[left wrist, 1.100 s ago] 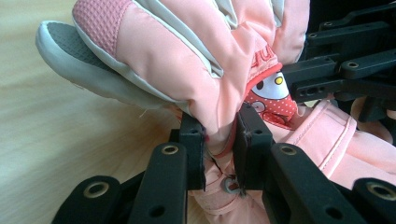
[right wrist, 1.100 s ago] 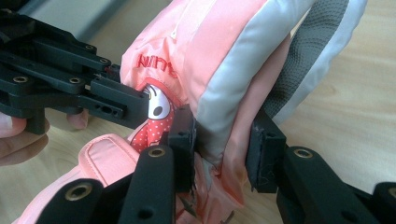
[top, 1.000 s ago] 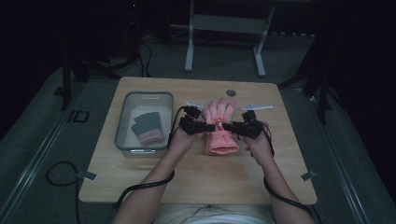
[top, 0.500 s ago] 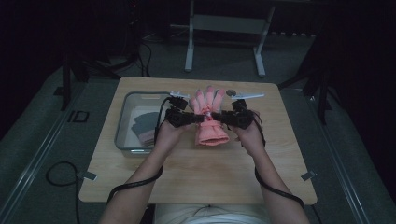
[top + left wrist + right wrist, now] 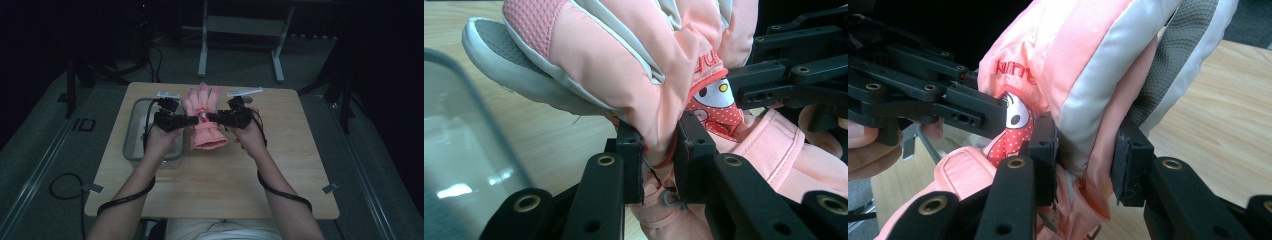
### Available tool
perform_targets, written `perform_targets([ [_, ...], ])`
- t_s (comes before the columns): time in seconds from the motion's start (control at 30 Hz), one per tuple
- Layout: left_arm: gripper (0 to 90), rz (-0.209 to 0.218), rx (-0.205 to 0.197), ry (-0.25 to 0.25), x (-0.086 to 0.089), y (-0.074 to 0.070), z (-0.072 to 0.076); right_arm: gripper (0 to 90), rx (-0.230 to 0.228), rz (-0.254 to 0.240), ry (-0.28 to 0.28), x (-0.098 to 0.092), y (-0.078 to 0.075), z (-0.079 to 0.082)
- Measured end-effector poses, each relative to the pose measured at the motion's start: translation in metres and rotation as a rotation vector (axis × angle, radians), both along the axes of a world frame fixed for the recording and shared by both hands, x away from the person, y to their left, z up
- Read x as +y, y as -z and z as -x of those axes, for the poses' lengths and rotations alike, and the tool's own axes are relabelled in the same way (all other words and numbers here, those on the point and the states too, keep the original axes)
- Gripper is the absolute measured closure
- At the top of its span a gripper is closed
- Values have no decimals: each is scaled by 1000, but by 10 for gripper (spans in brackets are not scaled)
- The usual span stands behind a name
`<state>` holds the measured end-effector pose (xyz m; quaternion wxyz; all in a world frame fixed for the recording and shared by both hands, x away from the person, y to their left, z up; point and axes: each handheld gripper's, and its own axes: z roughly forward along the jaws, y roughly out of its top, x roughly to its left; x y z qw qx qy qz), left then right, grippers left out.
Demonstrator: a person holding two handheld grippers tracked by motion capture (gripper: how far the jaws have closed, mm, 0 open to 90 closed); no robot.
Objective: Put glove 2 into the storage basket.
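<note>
pink glove [image 5: 1083, 75], red stitched lettering, partly legible

High view: fixed above the near edge of the table [image 5: 210, 195], facing forward and down, far off. Left and right gripper views: riding low along the jaws, very close, facing each other across the same glove [image 5: 624, 75], with table wood behind.

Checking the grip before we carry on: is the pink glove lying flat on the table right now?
No. In the high view the pink glove hangs between the left gripper and right gripper, above the table.
</note>
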<state>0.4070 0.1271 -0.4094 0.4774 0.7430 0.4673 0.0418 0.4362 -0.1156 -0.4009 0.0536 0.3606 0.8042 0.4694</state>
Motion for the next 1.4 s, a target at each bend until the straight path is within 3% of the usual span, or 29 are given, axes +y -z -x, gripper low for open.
perform_targets([
  [0.17, 754, -6, -11, -37, 20, -6, 4, 673, -9, 8, -28, 22, -8, -3],
  [0.23, 753, -6, -11, -37, 20, -6, 4, 673, -10, 9, -35, 27, -9, -4],
  [0.27, 753, -8, -16, -63, 34, -9, 8, 674, -10, 5, -42, 38, -11, -5],
  [0.37, 753, -13, -17, -85, 46, -10, 12, 674, -19, 15, -59, 53, -13, -5],
  [0.8, 754, -23, 3, -200, 98, -4, 23, 674, -2, 39, -151, 115, -9, -17],
  [0.87, 753, -23, 3, -200, 98, -4, 23, 674, 2, 39, -155, 119, -8, -17],
  [0.9, 754, -23, 17, -221, 108, -1, 25, 674, 9, 44, -163, 128, -6, -19],
  [1.03, 753, -25, 34, -238, 116, 6, 23, 675, 20, 54, -173, 140, 0, -21],
  [1.4, 751, 2, 101, -246, 120, 38, 9, 675, 71, 101, -157, 150, 28, -34],
])
